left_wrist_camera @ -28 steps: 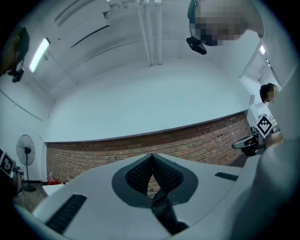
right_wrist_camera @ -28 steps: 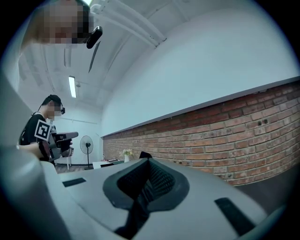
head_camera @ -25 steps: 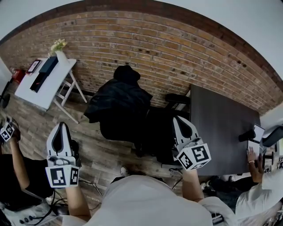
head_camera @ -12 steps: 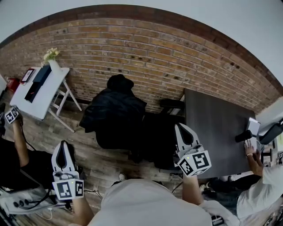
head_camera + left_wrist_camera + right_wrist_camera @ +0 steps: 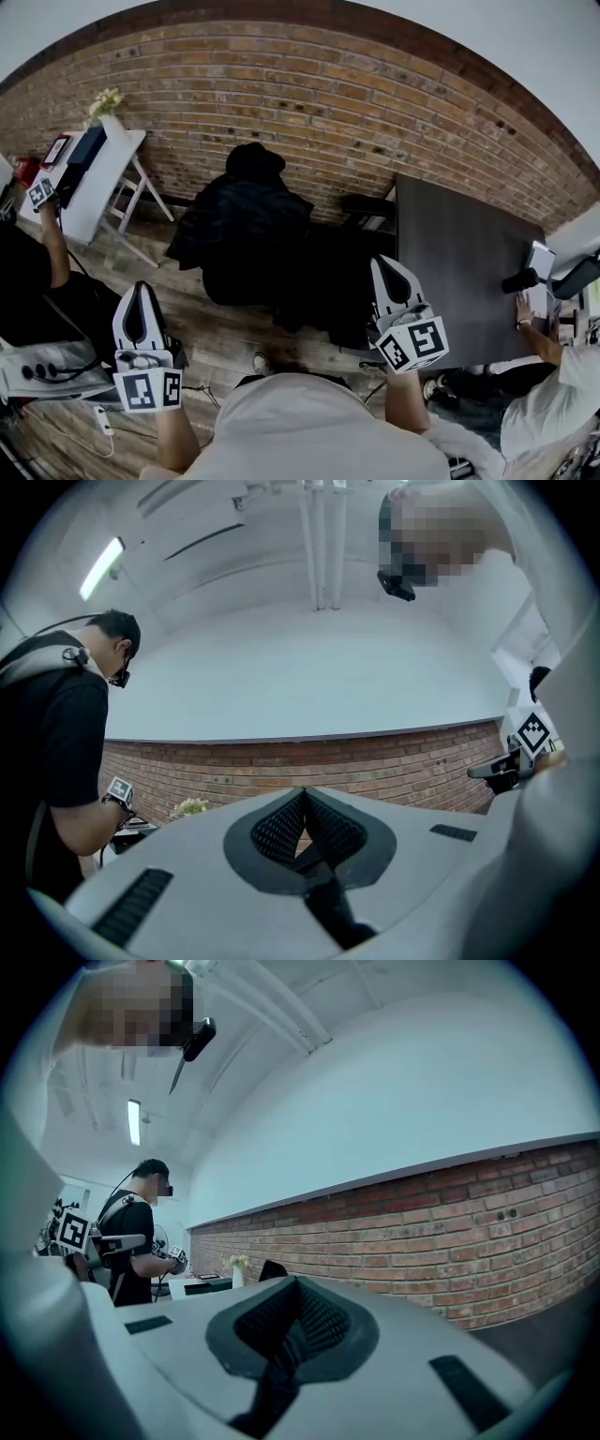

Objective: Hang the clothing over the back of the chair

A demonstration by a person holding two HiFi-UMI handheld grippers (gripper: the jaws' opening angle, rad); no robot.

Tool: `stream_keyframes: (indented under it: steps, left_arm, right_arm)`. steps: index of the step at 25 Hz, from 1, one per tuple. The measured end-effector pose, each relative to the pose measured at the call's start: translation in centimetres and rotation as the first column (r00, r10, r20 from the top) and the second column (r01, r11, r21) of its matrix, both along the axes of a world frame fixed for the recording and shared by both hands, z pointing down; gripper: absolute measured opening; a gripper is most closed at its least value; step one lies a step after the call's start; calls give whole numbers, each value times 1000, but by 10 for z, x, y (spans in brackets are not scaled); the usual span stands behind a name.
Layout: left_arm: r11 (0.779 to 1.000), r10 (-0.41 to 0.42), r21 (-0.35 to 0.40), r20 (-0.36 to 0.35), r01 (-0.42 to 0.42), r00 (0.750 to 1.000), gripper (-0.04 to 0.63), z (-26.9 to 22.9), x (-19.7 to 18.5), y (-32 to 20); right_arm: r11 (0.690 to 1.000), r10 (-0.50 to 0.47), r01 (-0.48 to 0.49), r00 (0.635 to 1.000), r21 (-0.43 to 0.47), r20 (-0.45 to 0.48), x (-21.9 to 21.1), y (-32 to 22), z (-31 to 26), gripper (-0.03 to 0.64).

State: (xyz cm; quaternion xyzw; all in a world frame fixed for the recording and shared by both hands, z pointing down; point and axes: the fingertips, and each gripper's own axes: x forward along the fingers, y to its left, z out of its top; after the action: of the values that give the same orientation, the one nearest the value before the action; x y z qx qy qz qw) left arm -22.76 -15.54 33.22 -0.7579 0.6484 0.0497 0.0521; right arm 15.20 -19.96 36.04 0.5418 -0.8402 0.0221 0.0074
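Well beyond right claw [image 5: 382, 265], clothing [image 5: 246, 225]

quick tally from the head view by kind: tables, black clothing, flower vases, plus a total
tables: 2 (white table, dark table)
black clothing: 1
flower vase: 1
total: 4

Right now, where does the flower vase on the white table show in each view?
Head view: the flower vase stands upper left, at the far end of the white table, by the brick wall.
Left gripper view: lower left, only its flowers show, below the brick wall.
Right gripper view: the vase is small, left of centre, in front of the brick wall.
Shared landmark: the brick wall.
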Motion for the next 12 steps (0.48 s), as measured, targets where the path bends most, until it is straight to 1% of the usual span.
stream_keyframes:
  steps: [5, 12]
  left_arm:
    - [1000, 12, 8, 5, -12, 1000, 23, -6, 8, -3]
    - [1000, -20, -13, -4, 20, 1000, 23, 5, -1, 7]
  right_arm:
    - [1000, 4, -4, 1000, -8, 9, 3, 1, 4, 18]
    - [1000, -24, 24, 1000, -12, 5, -10, 2, 8, 18]
